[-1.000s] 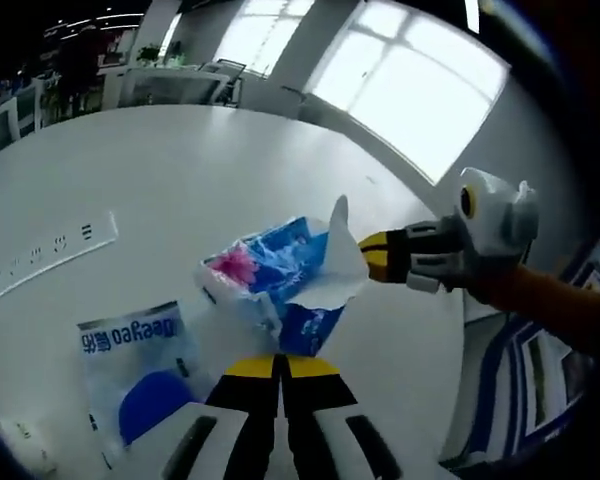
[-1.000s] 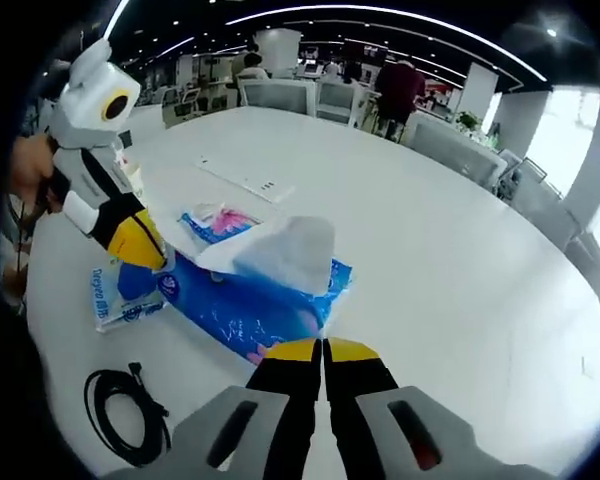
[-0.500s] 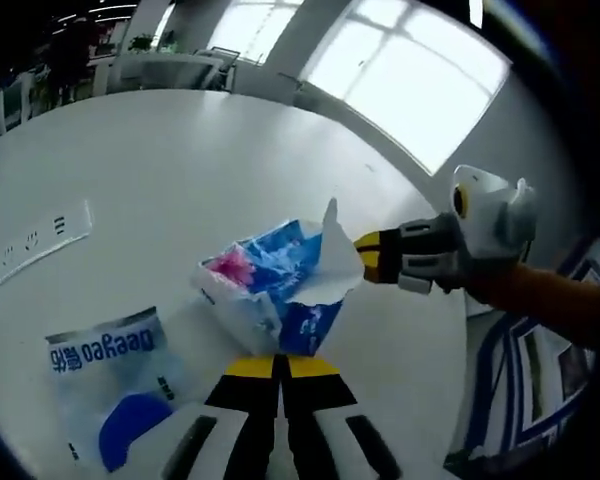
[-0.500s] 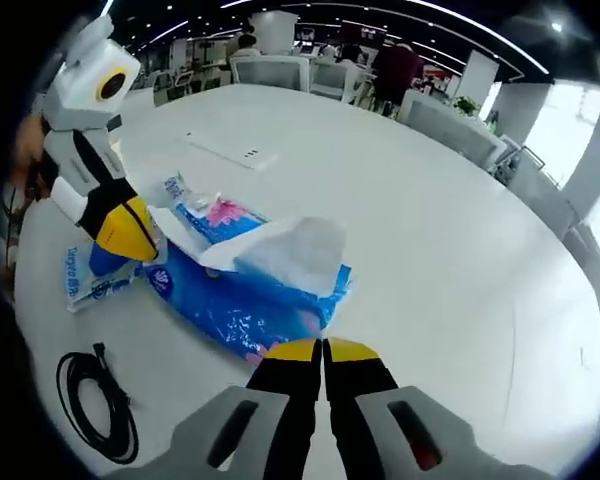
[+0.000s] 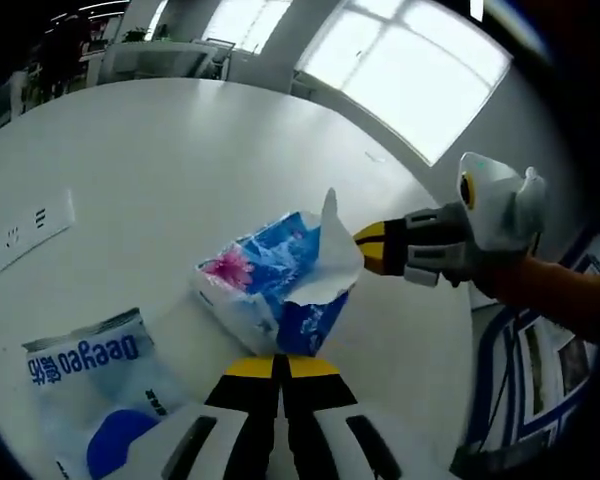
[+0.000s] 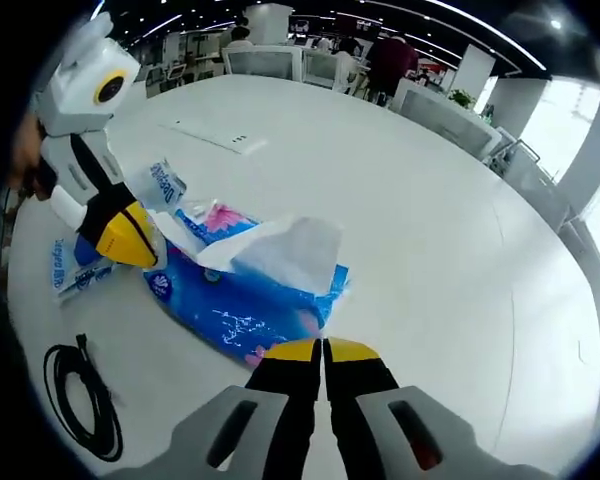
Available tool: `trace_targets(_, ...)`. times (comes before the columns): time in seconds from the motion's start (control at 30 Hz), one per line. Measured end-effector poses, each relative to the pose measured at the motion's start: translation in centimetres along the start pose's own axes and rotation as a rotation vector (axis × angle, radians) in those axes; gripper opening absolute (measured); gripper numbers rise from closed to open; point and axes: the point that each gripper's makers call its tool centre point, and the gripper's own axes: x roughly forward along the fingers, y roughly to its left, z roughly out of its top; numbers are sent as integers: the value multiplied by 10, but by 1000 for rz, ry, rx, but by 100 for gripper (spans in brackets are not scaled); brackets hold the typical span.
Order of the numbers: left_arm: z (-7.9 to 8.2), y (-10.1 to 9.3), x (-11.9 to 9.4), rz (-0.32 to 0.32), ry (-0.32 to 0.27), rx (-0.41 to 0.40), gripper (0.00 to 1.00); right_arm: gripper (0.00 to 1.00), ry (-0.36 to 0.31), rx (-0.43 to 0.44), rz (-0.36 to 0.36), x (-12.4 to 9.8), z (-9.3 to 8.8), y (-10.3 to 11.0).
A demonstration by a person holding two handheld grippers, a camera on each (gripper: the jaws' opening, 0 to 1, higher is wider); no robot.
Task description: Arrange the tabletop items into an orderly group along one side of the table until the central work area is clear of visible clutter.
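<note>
Holding the tissue pack (image 6: pixel 242 305) at both ends looks like the step in hand: shifting it toward one side of the table (image 5: pixel 170 160). Pack is the landmark, lying near table's middle w/ a white tissue (image 6: pixel 290 250) poking up from its torn top.

Left gripper (image 5: pixel 277 365) sits at pack's near end in left gripper view, jaws together; looks pinched on the wrapper edge, tho contact is hard to see. Right gripper (image 6: pixel 320 350) is at pack's opposite end, jaws together, prob. on the wrapper too.

Beside pack, on left gripper's side: a smaller white-blue pouch (image 5: pixel 90 385). Further out, a black cable (image 6: pixel 80 400) coiled. Beyond pack, a flush power strip (image 6: pixel 218 140).

Next: move both ends together, level, so the thin wrapper doesn't tear; then pouch & cable.
</note>
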Motion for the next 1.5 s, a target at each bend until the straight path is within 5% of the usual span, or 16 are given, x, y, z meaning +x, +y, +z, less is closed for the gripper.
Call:
trace_targets(0.27, 1, -1, -3, 9, -8, 15, 7, 1, 5, 18, -17, -4, 1, -1)
trace_targets(0.57, -5, -9, -13, 17, 21, 38, 23, 15, -24, 40, -37, -18, 8, -1)
trace_targets(0.9, 0, -7, -57, 49, -88, 59, 37, 28, -98, 101, -61, -36, 19, -2)
trace_targets(1.23, -30, 7, -106, 125, -142, 73, 49, 37, -173, 143, -45, -57, 28, 17)
trace_targets(1.5, -57, 18, -138, 189, -145, 66, 56, 45, -215, 69, 25, -64, 49, 45)
